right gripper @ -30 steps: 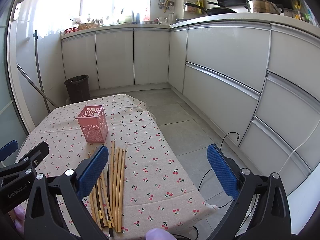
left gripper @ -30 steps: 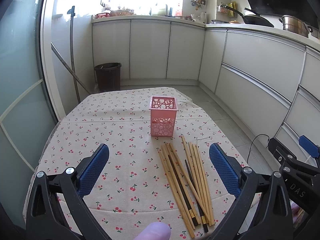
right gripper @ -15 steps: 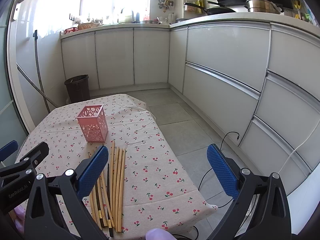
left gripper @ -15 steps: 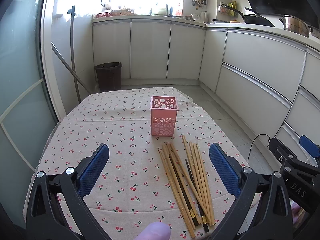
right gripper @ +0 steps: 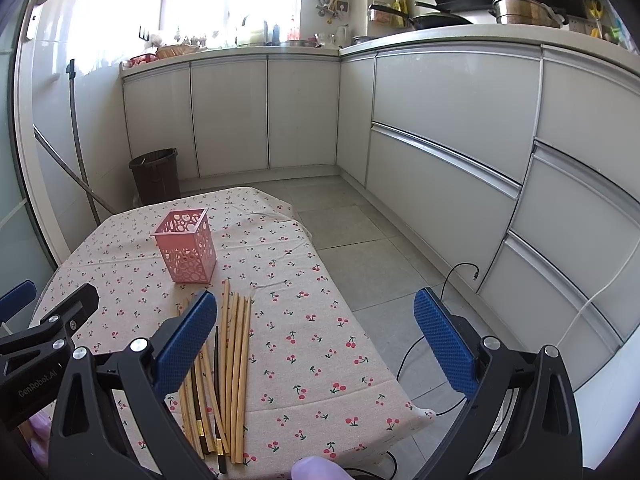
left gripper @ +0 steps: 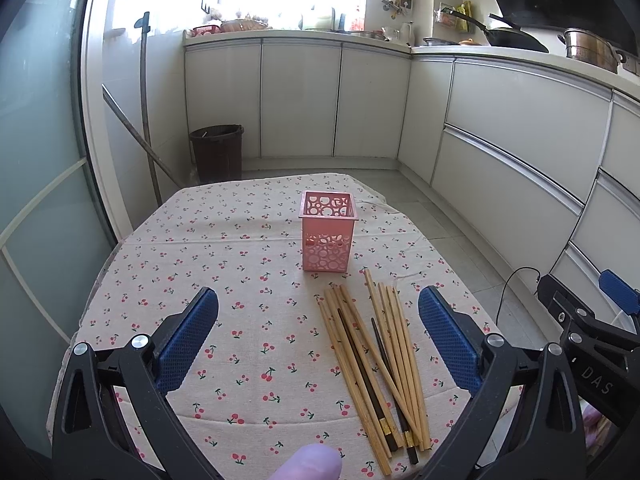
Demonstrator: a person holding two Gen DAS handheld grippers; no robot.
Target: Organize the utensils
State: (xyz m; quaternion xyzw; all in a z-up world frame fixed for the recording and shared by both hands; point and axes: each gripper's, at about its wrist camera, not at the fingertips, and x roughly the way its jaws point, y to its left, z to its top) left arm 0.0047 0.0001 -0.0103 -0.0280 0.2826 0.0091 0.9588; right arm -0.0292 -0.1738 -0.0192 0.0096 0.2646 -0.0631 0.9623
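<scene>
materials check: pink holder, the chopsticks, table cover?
Pink holder: looks like molded plastic, matte, walls pierced with round cut-outs.
Chopsticks: most look like bamboo or wood, pale tan and dull; two are dark, possibly lacquered wood or plastic, with gold bands near one end.
Table cover: woven fabric by the look, beige with a cherry print, creases showing.

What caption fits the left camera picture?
Open left gripper hovers over chopsticks lying beside an empty pink holder.
</scene>
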